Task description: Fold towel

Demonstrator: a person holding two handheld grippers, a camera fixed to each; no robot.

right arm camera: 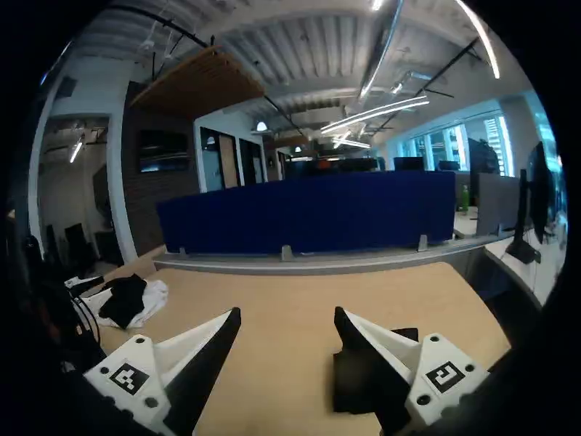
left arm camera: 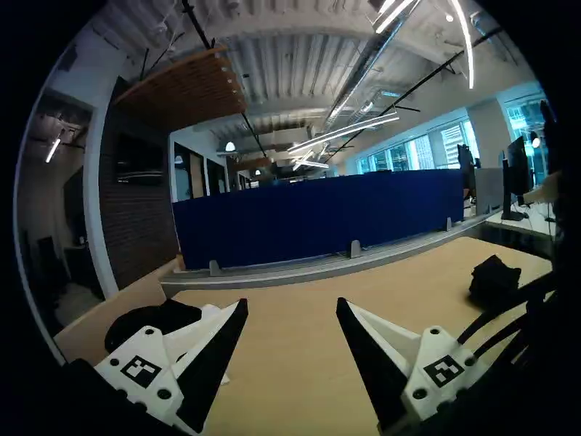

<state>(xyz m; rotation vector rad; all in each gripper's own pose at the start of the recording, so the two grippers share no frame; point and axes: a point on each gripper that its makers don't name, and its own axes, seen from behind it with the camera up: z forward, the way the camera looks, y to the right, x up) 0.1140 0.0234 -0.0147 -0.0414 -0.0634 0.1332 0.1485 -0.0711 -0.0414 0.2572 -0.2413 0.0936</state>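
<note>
Both claws gape wide and empty above the table [right arm camera: 290,287]: left claw [left arm camera: 290,304], right claw [right arm camera: 287,312]. At 5 o'clock a dark folded towel [right arm camera: 359,378] lies beside the right claw; at 9 o'clock, a loose cloth heap [right arm camera: 131,299]. We risk snagging the folded one and undoing it

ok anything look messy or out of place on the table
The crumpled black cloth sits heaped on a rumpled white cloth near the light wooden table's edge, unfolded; the folded black towel looks neat. No spills.
</note>
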